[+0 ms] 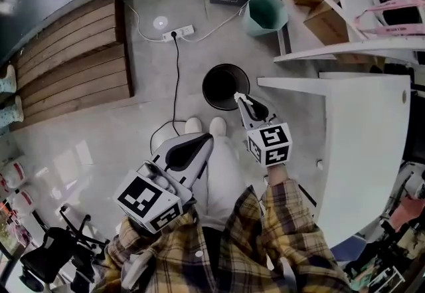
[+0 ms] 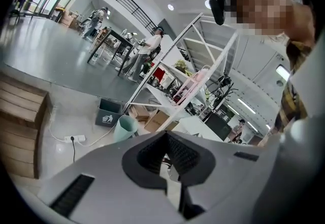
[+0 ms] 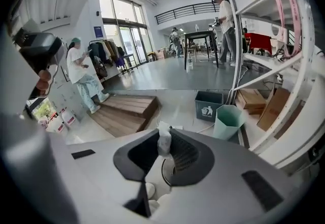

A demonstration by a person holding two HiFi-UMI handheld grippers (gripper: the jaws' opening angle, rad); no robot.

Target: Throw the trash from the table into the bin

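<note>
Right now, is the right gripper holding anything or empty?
Holding: the right gripper is shut on a crumpled white scrap, pinched between its jaws.

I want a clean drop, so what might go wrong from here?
The white wad is pinched only at the tips of the right gripper, which look nearer the black bin rim than its middle; released now, it might land on the floor. The cord lies near the bin and shoes, so a step could snag it.

Glossy floor (image 1: 159,72), slatted wooden platform (image 1: 73,59), matt black bin (image 1: 226,86), crumpled papery scrap (image 3: 164,139).
</note>
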